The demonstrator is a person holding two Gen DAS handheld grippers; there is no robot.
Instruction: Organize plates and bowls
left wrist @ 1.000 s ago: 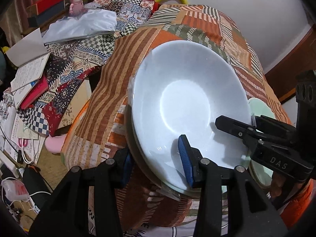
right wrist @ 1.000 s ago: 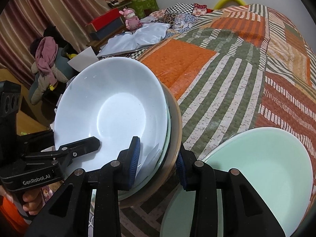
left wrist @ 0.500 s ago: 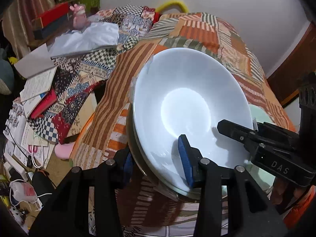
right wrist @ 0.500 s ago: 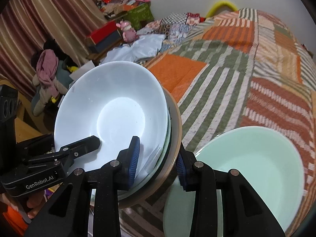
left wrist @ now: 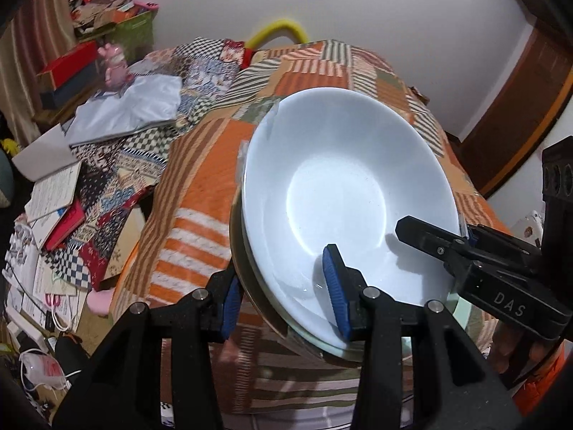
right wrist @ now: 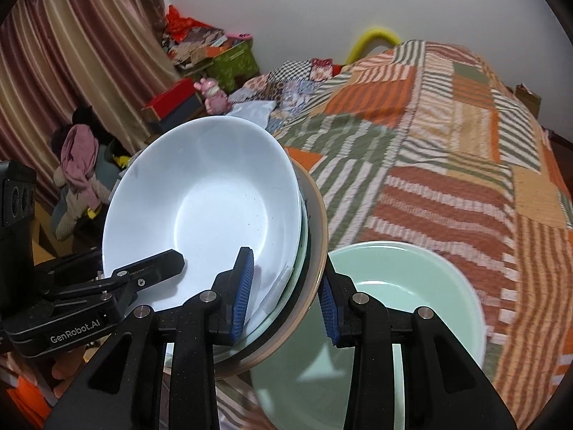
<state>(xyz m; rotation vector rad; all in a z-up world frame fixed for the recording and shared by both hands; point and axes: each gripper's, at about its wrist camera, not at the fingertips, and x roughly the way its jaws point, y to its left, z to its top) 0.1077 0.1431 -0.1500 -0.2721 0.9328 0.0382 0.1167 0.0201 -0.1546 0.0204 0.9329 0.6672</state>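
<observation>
A stack of dishes hangs tilted above the bed, gripped on both sides. Its top is a white deep plate (left wrist: 340, 186) (right wrist: 215, 208); under it lie a thin pale green plate and a tan-rimmed plate (right wrist: 318, 222). My left gripper (left wrist: 283, 297) is shut on the stack's near rim, one pad inside the white plate and one under the stack. My right gripper (right wrist: 286, 297) clamps the opposite rim the same way. In each wrist view the other gripper (left wrist: 462, 247) (right wrist: 157, 268) reaches in from the side. A pale green bowl (right wrist: 412, 286) rests on the quilt below.
The bed's striped patchwork quilt (right wrist: 429, 143) spreads out behind the stack. Left of the bed lie books and papers (left wrist: 53, 193), a folded grey cloth (left wrist: 125, 114), a pink toy (left wrist: 114, 64) and boxes. A curtain (right wrist: 71, 53) hangs at the far left.
Both grippers have risen with the stack, which now sits higher over the quilt. More wall shows at the top. The green bowl stays on the bed.
</observation>
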